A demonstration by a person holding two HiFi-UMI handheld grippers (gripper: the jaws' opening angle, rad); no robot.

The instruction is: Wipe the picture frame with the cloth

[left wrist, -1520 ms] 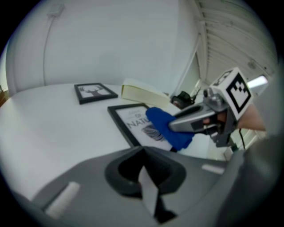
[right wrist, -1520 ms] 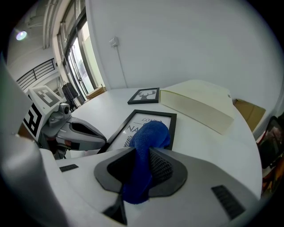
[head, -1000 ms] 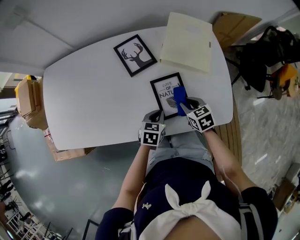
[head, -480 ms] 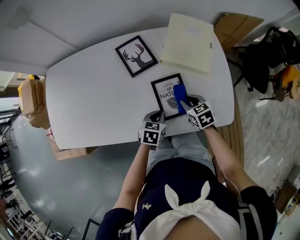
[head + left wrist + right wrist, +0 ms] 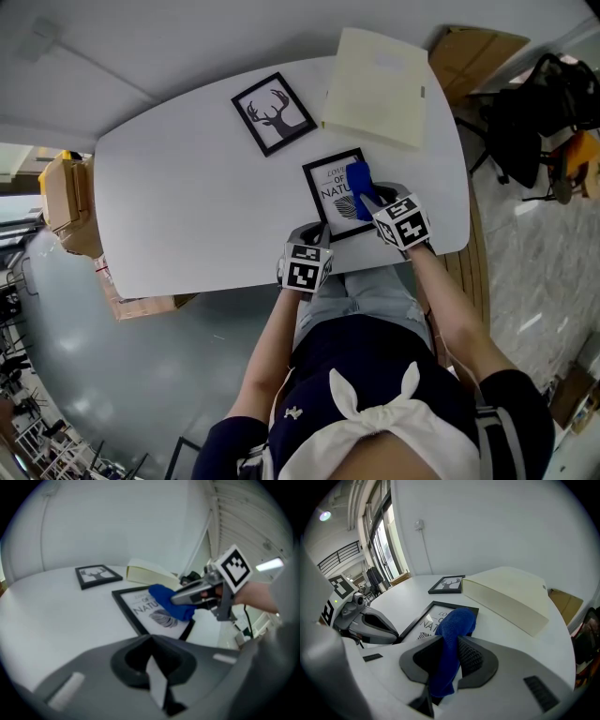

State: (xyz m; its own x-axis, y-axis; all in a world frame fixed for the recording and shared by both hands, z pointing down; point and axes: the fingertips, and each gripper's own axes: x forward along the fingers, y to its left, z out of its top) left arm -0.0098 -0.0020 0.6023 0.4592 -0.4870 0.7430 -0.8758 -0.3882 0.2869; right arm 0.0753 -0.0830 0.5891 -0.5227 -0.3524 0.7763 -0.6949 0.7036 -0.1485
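Two frames lie on the desk (image 5: 187,206); the right hand-held gripper (image 5: 375,202) is clenched on the blue cloth (image 5: 359,187), whose free end rests on the right part of the near, lettered picture frame (image 5: 330,197). The left hand-held gripper (image 5: 314,231) is closed on nothing, tip at that frame's near-left corner, probably steadying it. Wiping looks underway, not done: left part and border likely remain, and the deer frame (image 5: 272,112) sits well apart.
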